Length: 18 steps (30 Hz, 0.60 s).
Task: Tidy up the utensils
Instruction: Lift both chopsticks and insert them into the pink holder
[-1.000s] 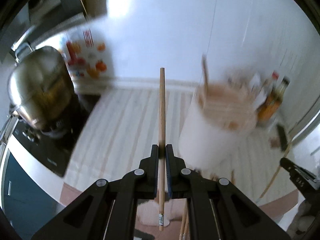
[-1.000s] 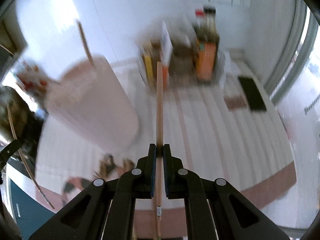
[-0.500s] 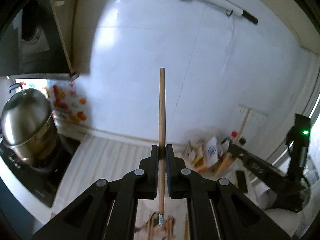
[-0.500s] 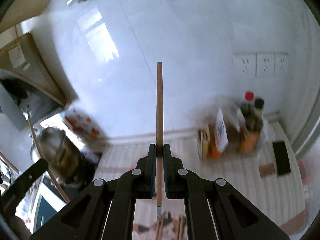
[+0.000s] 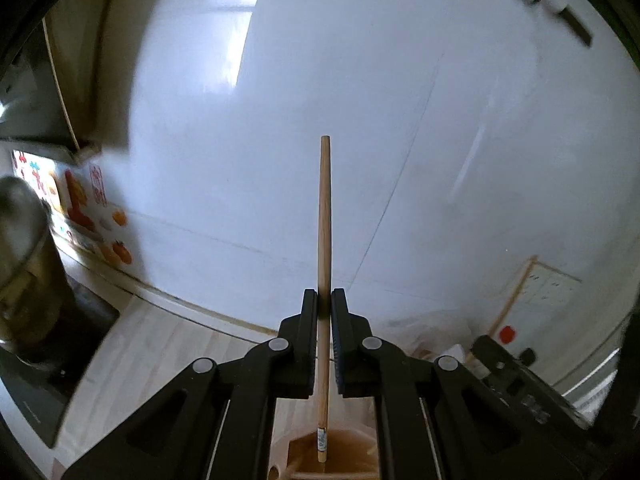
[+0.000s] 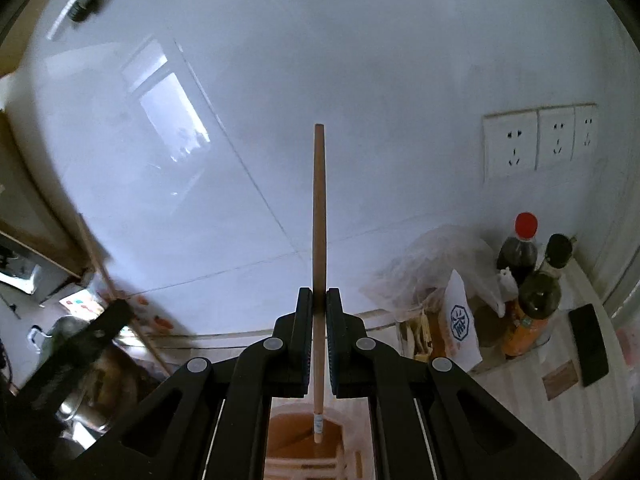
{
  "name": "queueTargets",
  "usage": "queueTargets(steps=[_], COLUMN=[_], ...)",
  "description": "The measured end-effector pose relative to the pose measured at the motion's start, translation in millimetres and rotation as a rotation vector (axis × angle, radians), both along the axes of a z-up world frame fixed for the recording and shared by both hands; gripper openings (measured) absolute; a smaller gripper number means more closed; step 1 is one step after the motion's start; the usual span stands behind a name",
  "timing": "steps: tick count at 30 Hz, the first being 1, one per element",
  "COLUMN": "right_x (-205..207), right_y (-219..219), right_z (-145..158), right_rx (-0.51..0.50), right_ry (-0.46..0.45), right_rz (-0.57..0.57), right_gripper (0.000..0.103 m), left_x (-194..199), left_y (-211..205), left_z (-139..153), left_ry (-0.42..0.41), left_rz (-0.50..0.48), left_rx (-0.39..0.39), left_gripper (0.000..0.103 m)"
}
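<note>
My left gripper (image 5: 324,295) is shut on a wooden chopstick (image 5: 323,216) that stands upright; its lower end hangs over the brown opening of the utensil holder (image 5: 344,452) below. My right gripper (image 6: 319,294) is shut on a second wooden chopstick (image 6: 319,208), also upright, with its lower end over the same holder (image 6: 296,440). The right gripper with its chopstick shows at the right of the left wrist view (image 5: 516,372). The left gripper shows blurred at the left of the right wrist view (image 6: 84,344).
A steel pot (image 5: 20,264) sits on a black hob (image 5: 52,384) at the left. Sauce bottles (image 6: 528,304), packets (image 6: 460,324) and a black phone (image 6: 588,344) stand on the counter at the right. Wall sockets (image 6: 538,144) are above them. White tiled wall ahead.
Both grippers have tilted up from facing the counter to facing the wall. The chopsticks now hang with their lower ends over the holder's opening.
</note>
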State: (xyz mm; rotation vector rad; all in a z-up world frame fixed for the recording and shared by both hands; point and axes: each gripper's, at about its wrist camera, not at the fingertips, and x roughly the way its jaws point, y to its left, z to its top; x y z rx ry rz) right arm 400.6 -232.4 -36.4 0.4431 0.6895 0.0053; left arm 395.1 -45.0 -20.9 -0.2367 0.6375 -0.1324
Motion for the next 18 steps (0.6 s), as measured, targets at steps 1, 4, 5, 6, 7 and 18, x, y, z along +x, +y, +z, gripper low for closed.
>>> queueTargets(steps=[1,4,5,6,7,18], right_x=[4,10,10,11,10,-5], right_y=[0,-1,-1,0,0,9], right_z=[-6,-22,-25,-29,-33,-43], right_rx=[0.001,0.007,0.008,0.003,0.004,0.022], right_ry=[0.006,0.029,0.033,0.041,0.047,0.100], right_rz=[-0.002,-0.002,0.003,0.006,0.011,0.129], right_gripper=[0.007,0.007,0.007,0.007,0.007,0.007], left_x=[7,13,14,14,14,-15], left_y=[-2,-10,-14,-16,-19,-22], left_z=[-10,-28,-33,-37,-39,-36], left_ry=[0.021,0.056,0.066,0.073,0.080,0.155], left_rz=[0.000,-0.004,-0.004,-0.009,-0.018,-0.103], left_rx=[0.002,0.012,0.030,0.041,0.047,0.126], left_gripper=[0.004,0.004,0.004,0.004,0.004,0.011])
